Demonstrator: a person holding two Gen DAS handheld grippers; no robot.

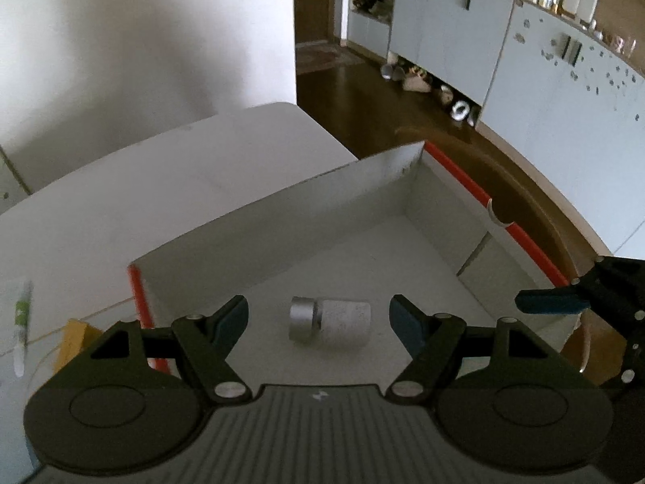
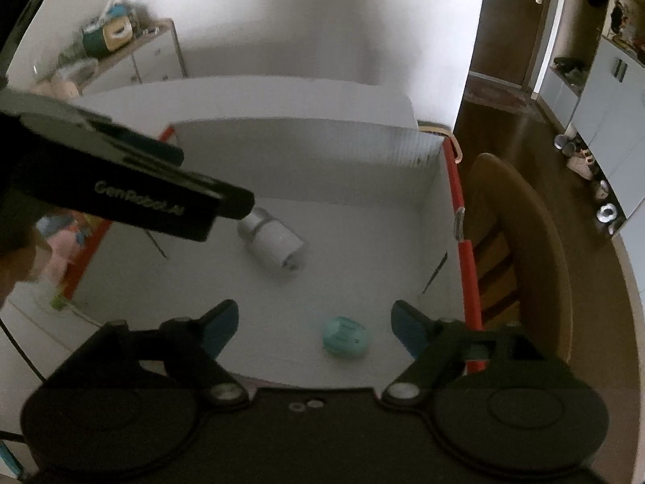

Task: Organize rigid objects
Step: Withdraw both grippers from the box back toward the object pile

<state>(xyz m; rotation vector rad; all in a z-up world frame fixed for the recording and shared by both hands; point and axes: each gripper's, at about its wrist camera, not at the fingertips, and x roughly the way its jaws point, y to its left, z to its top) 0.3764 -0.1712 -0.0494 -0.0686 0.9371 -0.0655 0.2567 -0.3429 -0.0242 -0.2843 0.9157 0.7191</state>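
A white box with red edge strips [image 1: 363, 185] stands on the white table [image 1: 161, 169]. On its floor a white jar with a silver cap [image 1: 330, 322] lies on its side. My left gripper [image 1: 318, 310] hovers above it, open, the jar below and apart from the pads. In the right wrist view the same jar [image 2: 274, 242] lies mid-box and a small teal rounded object [image 2: 344, 339] rests nearer the box wall [image 2: 302, 149]. My right gripper [image 2: 314, 314] hangs open over the teal object, touching nothing. The left tool's black body [image 2: 133, 193] crosses the upper left.
A wooden chair [image 2: 520, 242] stands close to the box's right side. Left of the box lie a yellow block [image 1: 74, 334], a white-and-green tube [image 1: 22, 314] and pink items [image 2: 64, 250]. One blue finger of the right tool [image 1: 552, 302] reaches in at the box's right rim.
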